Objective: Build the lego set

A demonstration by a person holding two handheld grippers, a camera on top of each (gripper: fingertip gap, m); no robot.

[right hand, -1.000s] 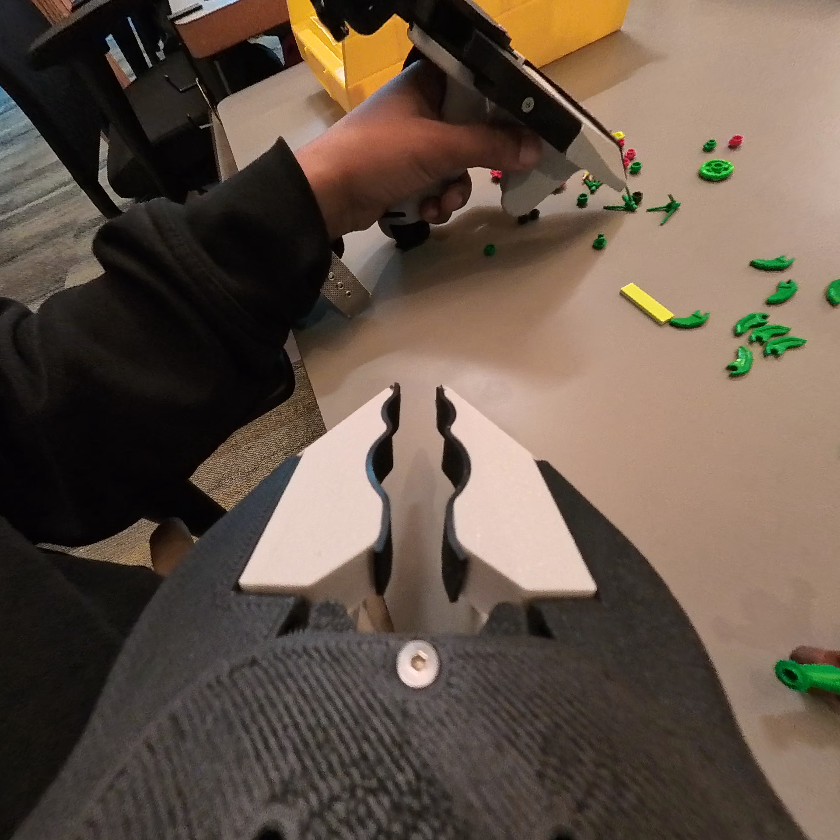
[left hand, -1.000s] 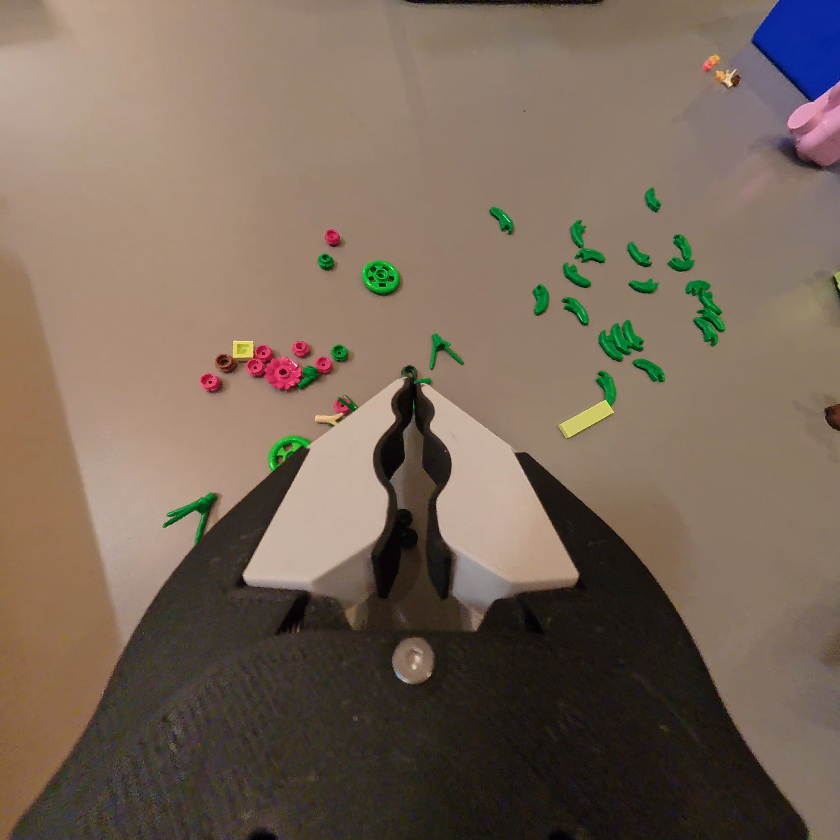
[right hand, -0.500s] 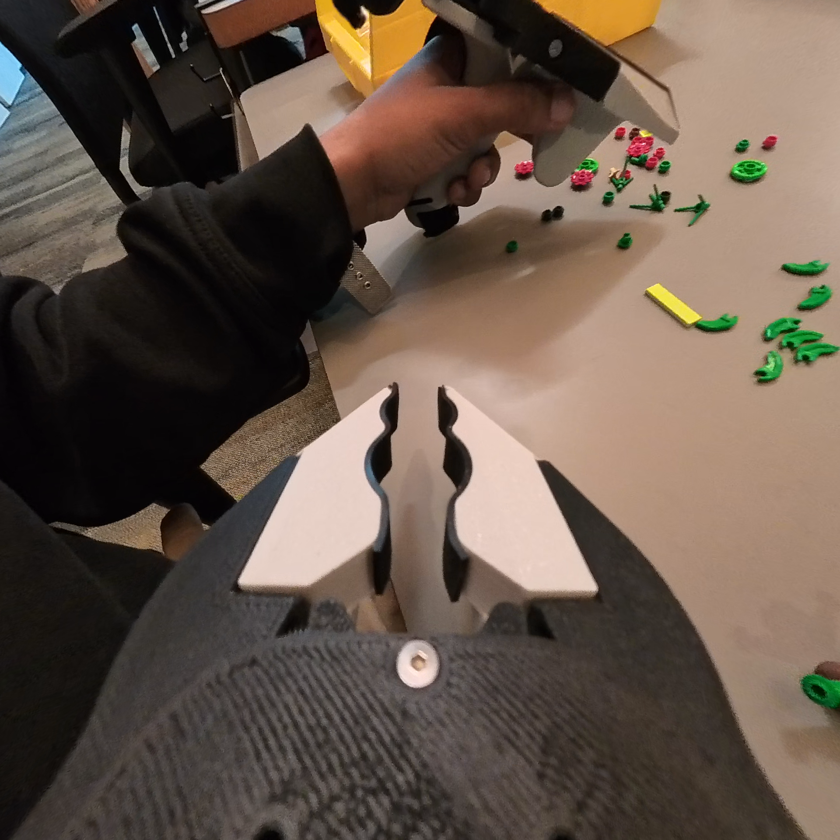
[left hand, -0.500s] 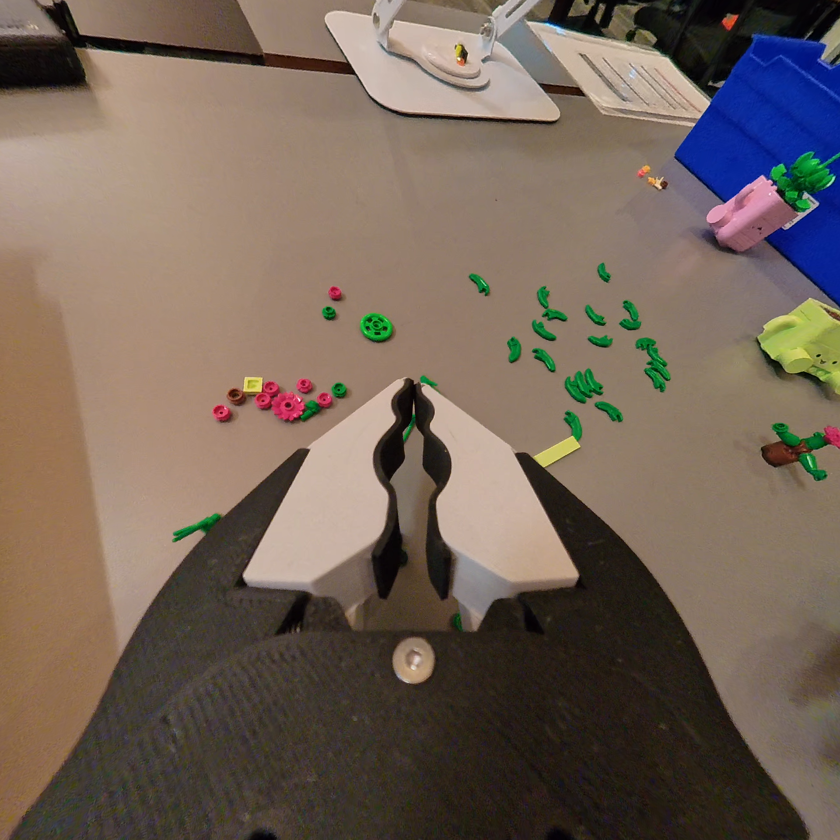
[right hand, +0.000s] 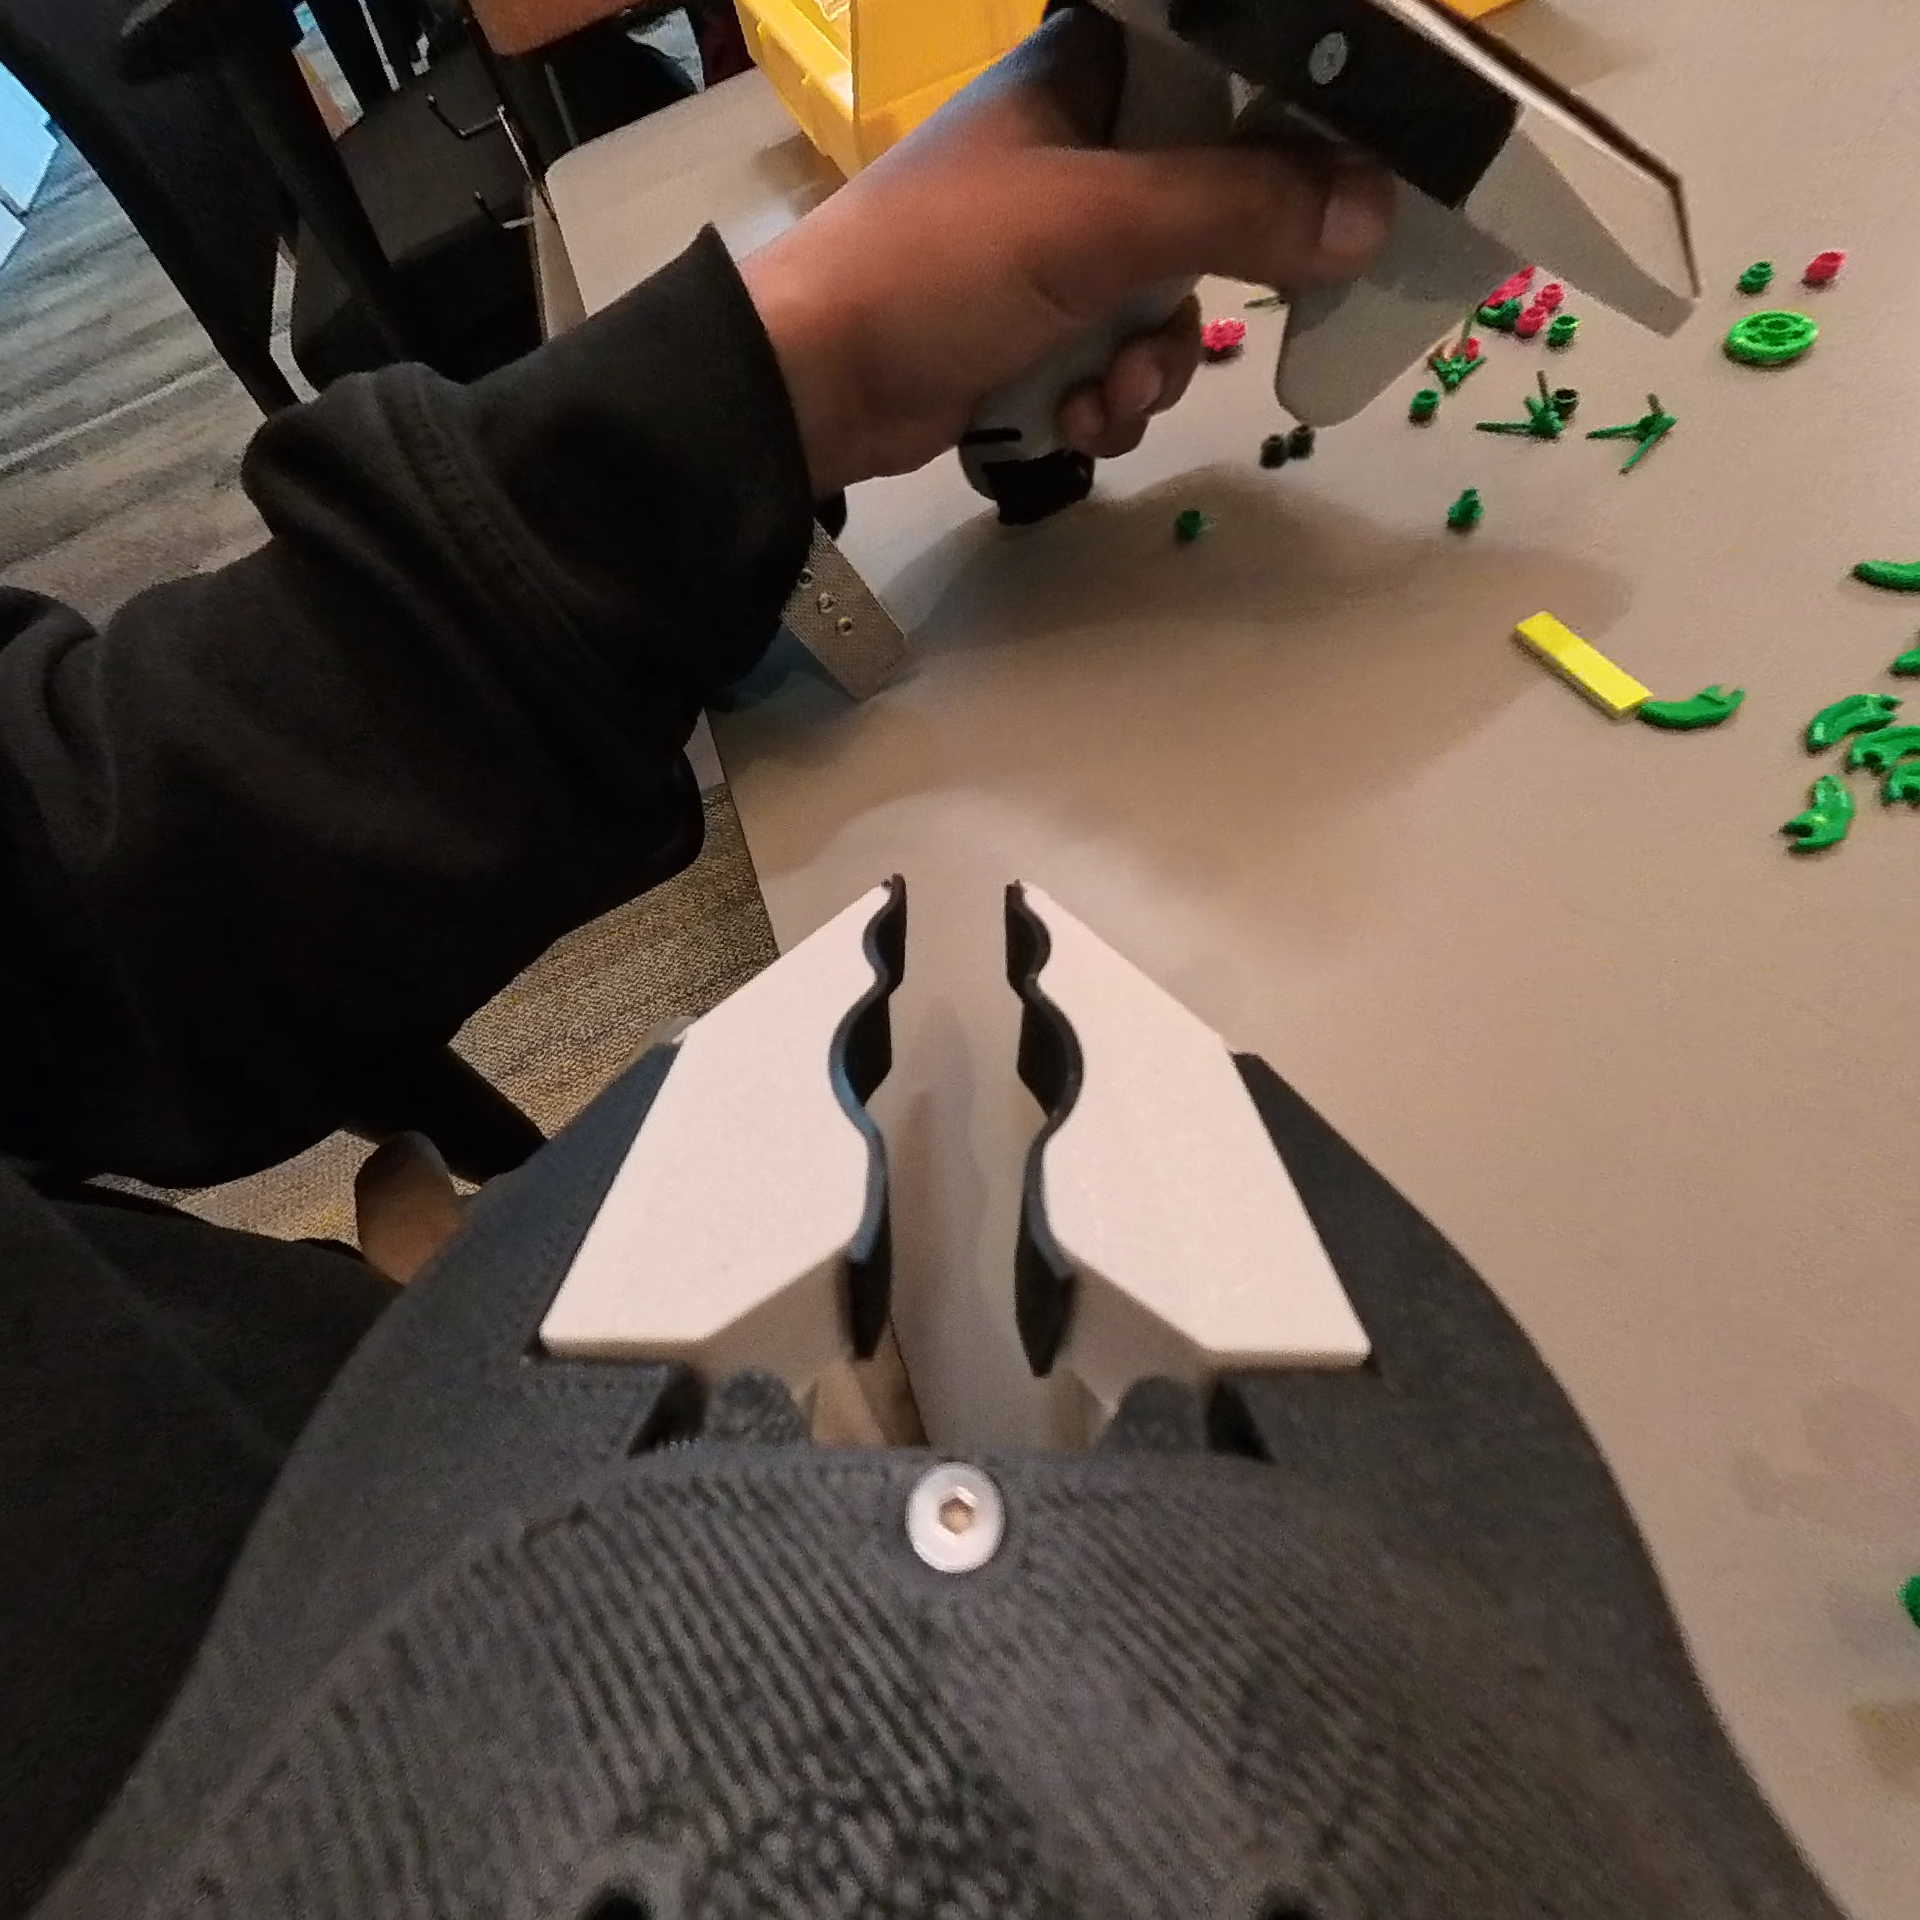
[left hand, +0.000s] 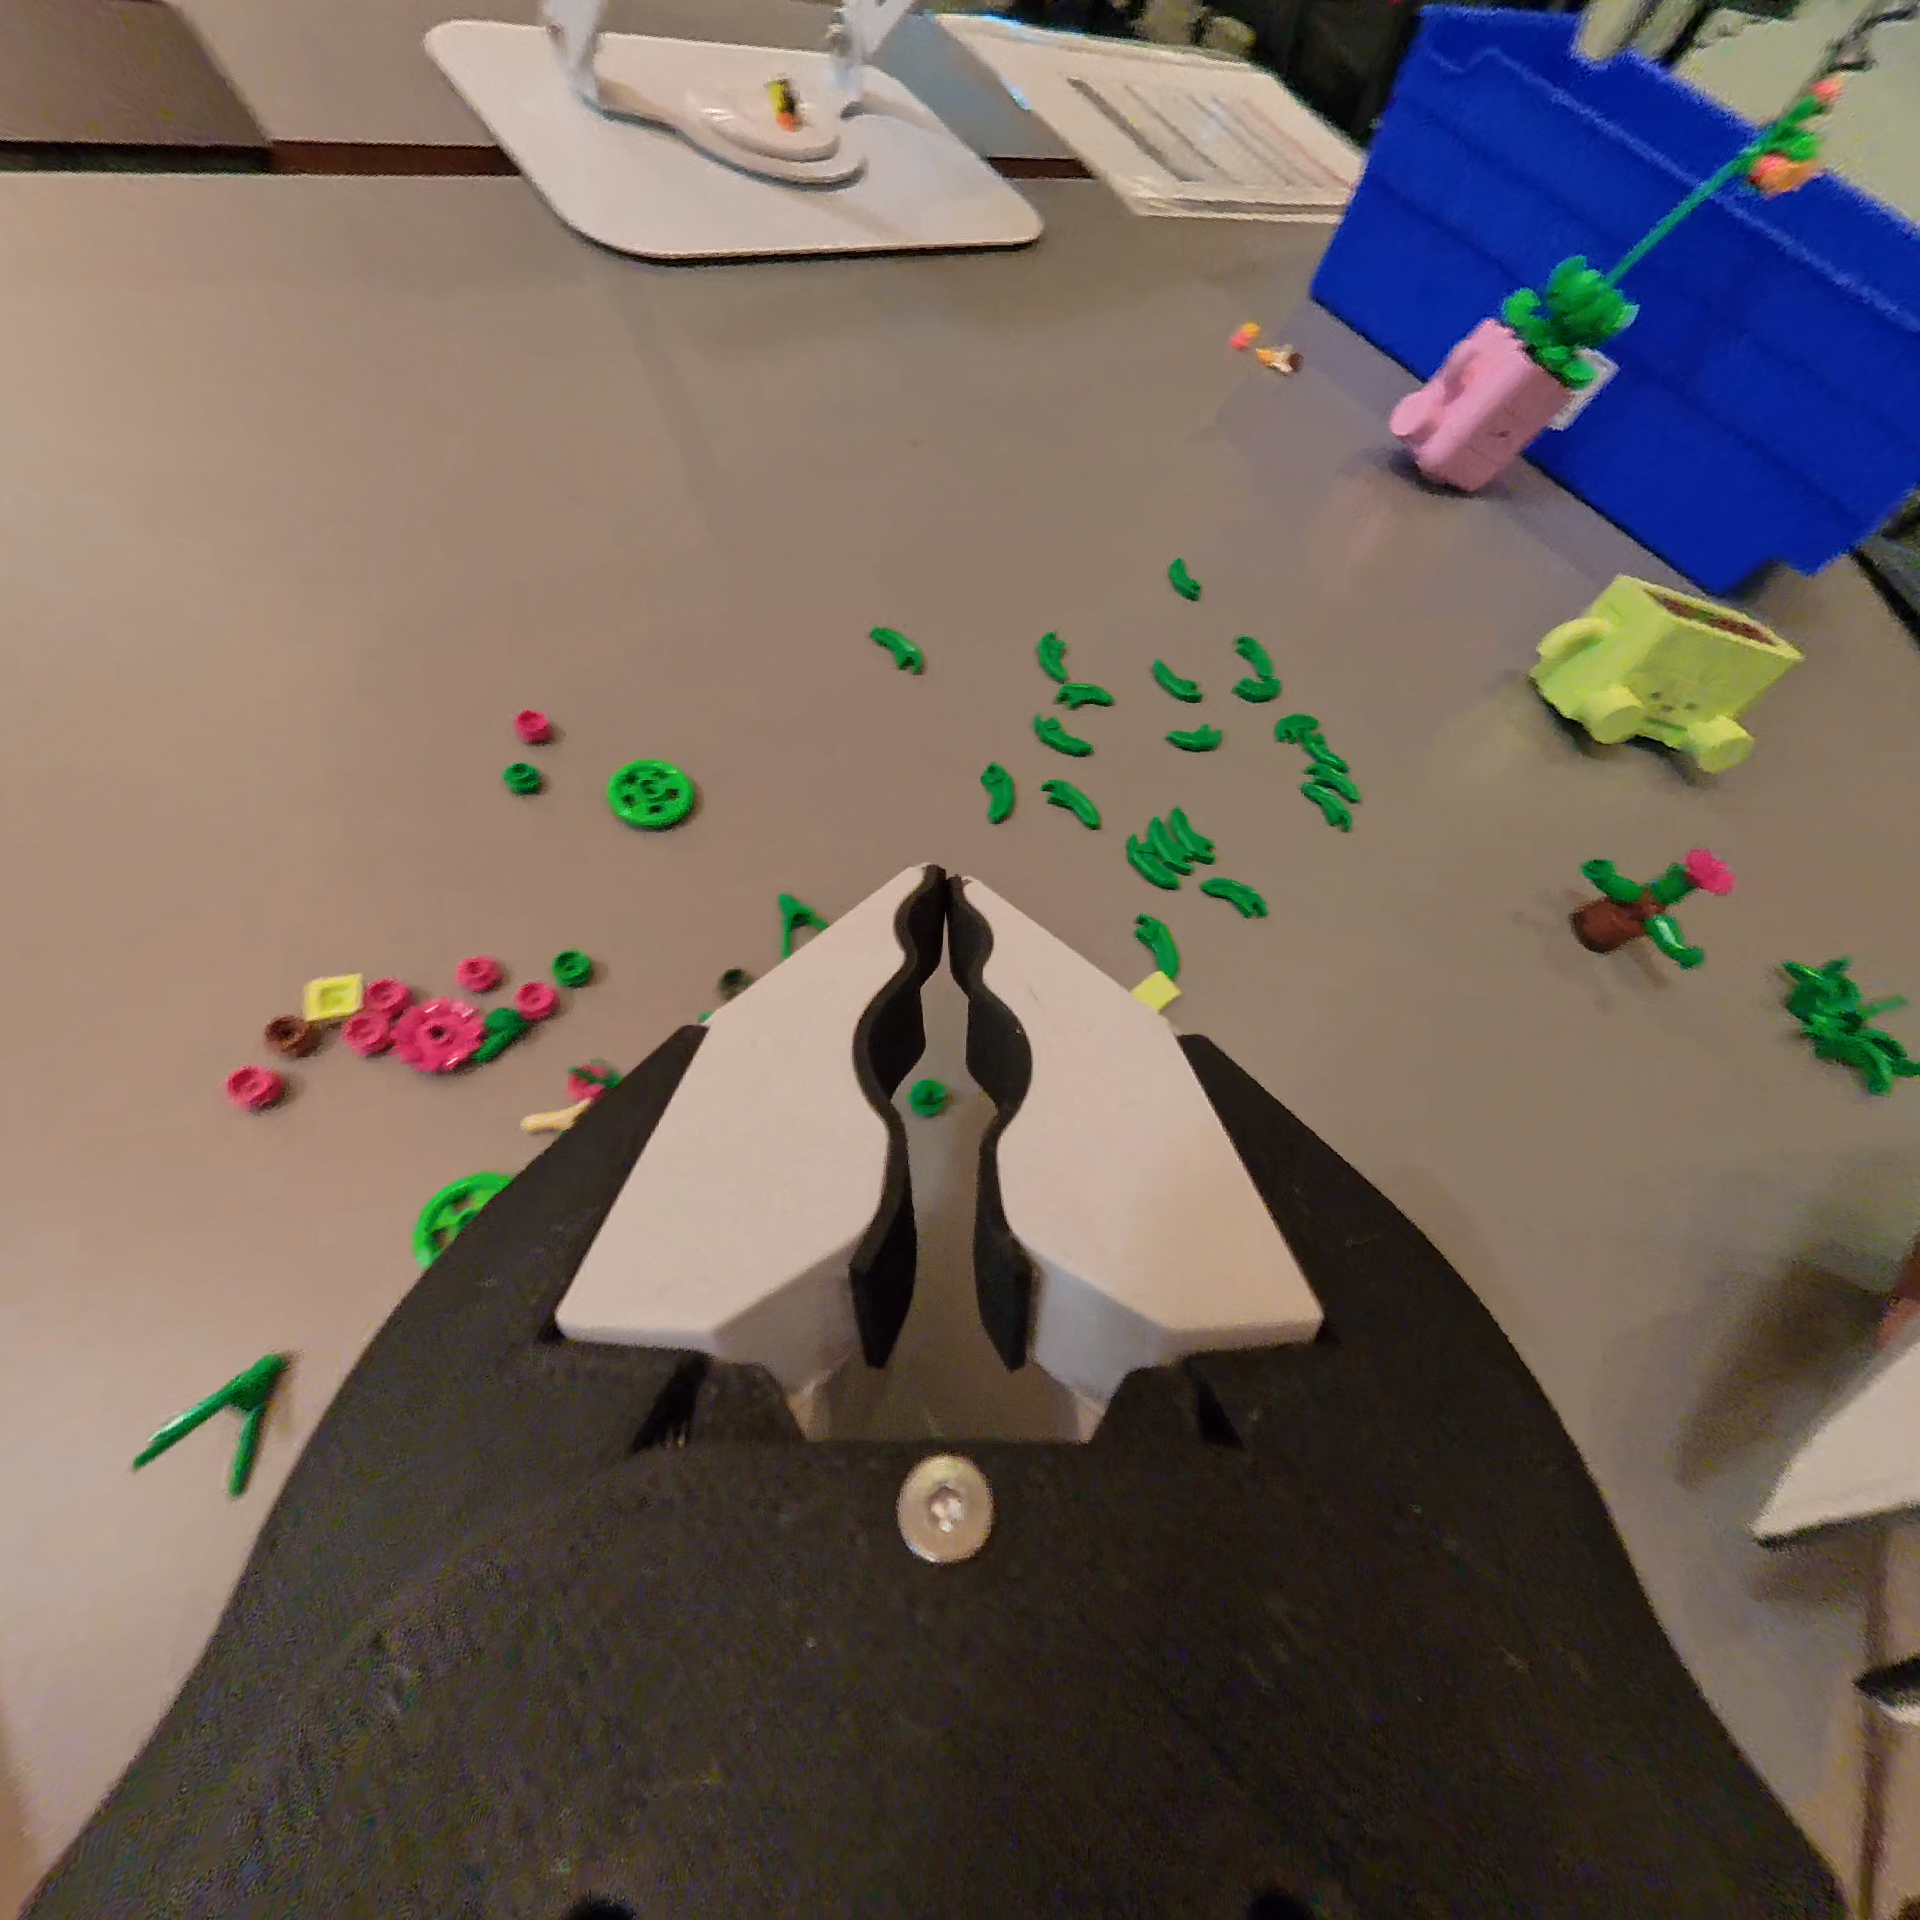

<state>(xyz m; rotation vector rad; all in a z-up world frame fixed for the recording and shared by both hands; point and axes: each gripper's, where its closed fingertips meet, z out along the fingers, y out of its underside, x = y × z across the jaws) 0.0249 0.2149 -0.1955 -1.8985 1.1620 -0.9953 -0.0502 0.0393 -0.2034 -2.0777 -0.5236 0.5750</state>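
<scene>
Left claw (left hand: 943, 878): my fingertips are pressed together at the tip with nothing visible between them; it hangs above the desk (left hand: 416, 499), clear of the pieces.
Left claw from the right wrist view (right hand: 1673, 249): my hand (right hand: 1039, 270) grips its handle at 12 o'clock, the claw's point tilted down over the scattered bricks.
Right claw (right hand: 954, 894): spread a little — a clear gap between the tips, empty, near the desk's edge.
Curved green leaf pieces (left hand: 1164, 748): loose on the desk at 1 o'clock of my left claw, well apart from the builds.
Pink and green studs (left hand: 436, 1023): a small cluster at 9 o'clock of the left claw, around a pink flower piece.
Green wheel (left hand: 650, 795): flat on the desk at 11 o'clock, near two single studs.
Yellow flat tile (right hand: 1579, 677): at 2 o'clock in the right view, touching or just beside a green leaf.
Pink pot build (left hand: 1486, 416): far at 1 o'clock, tilted against the blue bin (left hand: 1662, 343), a green stem rising from it.
Lime pot build (left hand: 1662, 686): at 2 o'clock — lying on its side.
Small cactus build (left hand: 1647, 909): at 3 o'clock, lying on the desk.
</scene>
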